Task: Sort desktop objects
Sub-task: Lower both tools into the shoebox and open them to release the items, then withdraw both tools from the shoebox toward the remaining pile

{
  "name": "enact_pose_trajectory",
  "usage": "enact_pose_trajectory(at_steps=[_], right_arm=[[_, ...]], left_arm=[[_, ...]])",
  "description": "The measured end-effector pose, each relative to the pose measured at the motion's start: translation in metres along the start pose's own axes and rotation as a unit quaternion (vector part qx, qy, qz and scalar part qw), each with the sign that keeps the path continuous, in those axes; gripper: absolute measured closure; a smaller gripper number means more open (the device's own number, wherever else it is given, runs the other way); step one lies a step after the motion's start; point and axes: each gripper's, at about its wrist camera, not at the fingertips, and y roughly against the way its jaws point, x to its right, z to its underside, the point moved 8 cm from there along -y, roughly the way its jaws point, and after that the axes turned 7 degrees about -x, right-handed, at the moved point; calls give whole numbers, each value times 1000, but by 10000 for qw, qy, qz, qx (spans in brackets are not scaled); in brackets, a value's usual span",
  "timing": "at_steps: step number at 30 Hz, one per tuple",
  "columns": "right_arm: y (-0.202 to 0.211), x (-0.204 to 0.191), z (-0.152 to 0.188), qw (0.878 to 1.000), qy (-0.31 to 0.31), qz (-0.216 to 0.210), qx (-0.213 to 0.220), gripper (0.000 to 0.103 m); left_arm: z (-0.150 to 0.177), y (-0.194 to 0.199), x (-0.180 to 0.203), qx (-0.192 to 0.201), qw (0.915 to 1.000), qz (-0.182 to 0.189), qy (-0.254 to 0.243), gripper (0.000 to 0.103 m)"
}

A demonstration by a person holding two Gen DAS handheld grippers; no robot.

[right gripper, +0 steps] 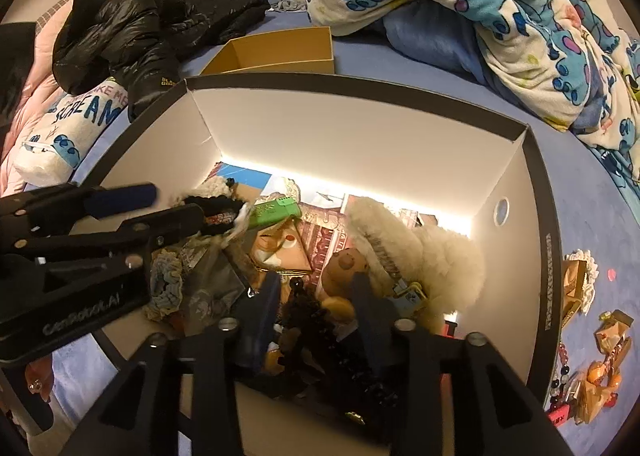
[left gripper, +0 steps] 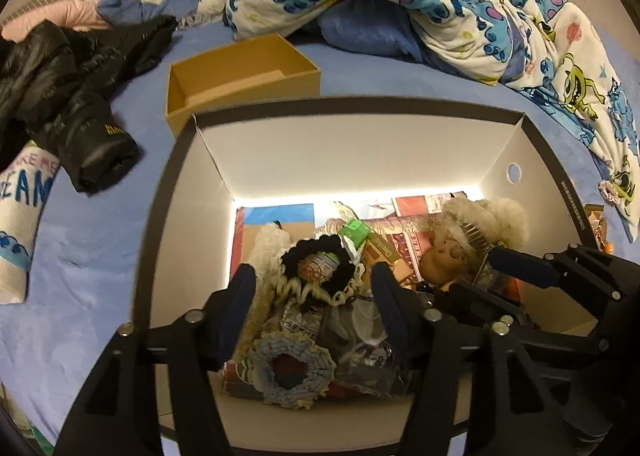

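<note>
A big box with white walls and a dark rim (left gripper: 360, 107) (right gripper: 360, 91) stands on the blue bed, full of small items. My left gripper (left gripper: 312, 296) (right gripper: 176, 203) hangs open inside it. A black scrunchie (left gripper: 320, 256) around a small packet lies between its fingers, with no pad pressing on it. Below that rests a blue-grey scrunchie (left gripper: 294, 372). My right gripper (right gripper: 316, 304) (left gripper: 476, 272) is open over a dark beaded string (right gripper: 300, 308), beside a doll in a fluffy white hat (right gripper: 400, 248) (left gripper: 480, 223). A green item (left gripper: 354, 234) (right gripper: 276, 213) lies mid-box.
An empty tan cardboard box (left gripper: 240, 71) (right gripper: 280, 51) sits behind the big one. A black puffer jacket (left gripper: 68, 95) and a printed pillow (left gripper: 24, 215) lie to the left. A monster-print blanket (left gripper: 480, 15) is heaped at the back right. Loose trinkets (right gripper: 600, 368) lie right of the box.
</note>
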Motion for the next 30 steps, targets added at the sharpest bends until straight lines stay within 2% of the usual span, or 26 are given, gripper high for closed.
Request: enact_pose_trajectory(at_steps=[4,10,11,16,22,26,30], right_arm=[[2,0,0,9999,63,115,54,45],[5,0,-1,9996,116,232,91,40],[6,0,0,9995,121,255,105,36],[14,-3,-1,9990,208,317,249,25],[27,-6,0,9982,263,353,400,23],[38,-3,4,9978,194,384,495,23],[52,3,12,9973,139,348,635,23]], left_arm=[[0,4,2,23,10000,-20,-51,39],[3,7,1,30,10000,-68,-44,38],[3,8,1,43,9999,-80,-50,38],[3,23,-2,266,9993,-253,-31,24],[1,48,-4,500,9980,-395,22,11],[3,65,-8,631,9966,-517,53,9],[4,81,-7,754,9960,-468,98,9]])
